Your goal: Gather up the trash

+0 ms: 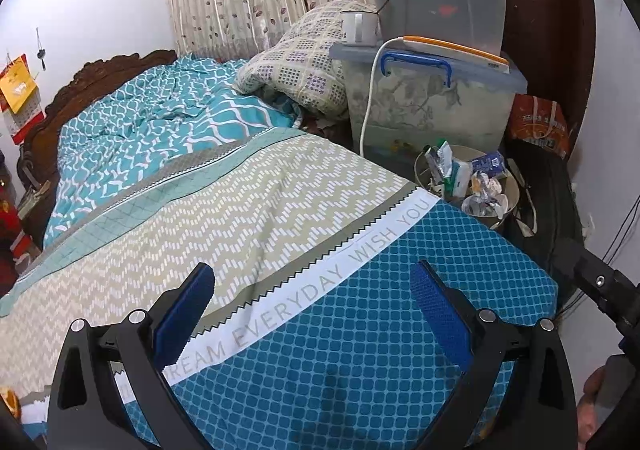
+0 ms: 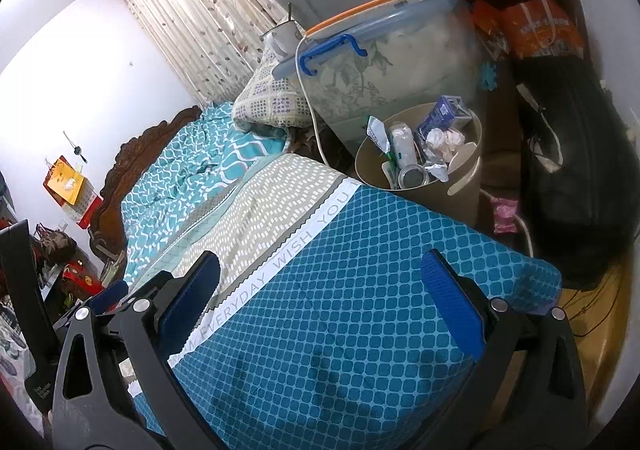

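Note:
A beige trash bin stands on the floor beside the bed, filled with wrappers, crumpled tissue, a blue carton and a round lid. It also shows in the left wrist view. My left gripper is open and empty above the blue-patterned end of the bed cover. My right gripper is open and empty above the same cover, short of the bin. A pink wrapper lies on the floor right of the bin.
Stacked clear storage boxes stand behind the bin, with a white mug and a white cable. A checked pillow lies on the bed. A black bag and an orange bag sit to the right.

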### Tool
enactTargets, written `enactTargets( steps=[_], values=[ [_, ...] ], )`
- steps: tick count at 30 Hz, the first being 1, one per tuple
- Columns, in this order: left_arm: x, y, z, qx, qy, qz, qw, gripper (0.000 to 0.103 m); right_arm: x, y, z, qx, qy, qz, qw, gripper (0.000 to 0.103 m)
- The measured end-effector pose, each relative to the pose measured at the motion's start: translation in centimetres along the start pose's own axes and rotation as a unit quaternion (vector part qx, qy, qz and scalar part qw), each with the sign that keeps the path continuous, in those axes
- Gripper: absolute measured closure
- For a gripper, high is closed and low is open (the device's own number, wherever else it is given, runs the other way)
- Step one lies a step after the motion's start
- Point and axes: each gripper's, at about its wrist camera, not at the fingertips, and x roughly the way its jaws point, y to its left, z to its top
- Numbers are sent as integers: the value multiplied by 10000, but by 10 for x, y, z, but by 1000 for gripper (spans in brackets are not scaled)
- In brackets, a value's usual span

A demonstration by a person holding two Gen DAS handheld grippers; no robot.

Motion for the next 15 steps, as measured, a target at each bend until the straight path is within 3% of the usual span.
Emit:
enactTargets(
  steps=[15],
  values=[
    [6,7,-5,-63,132,89,9999,9,0,6,-3,-135,36,-22,9999,4]
  ],
)
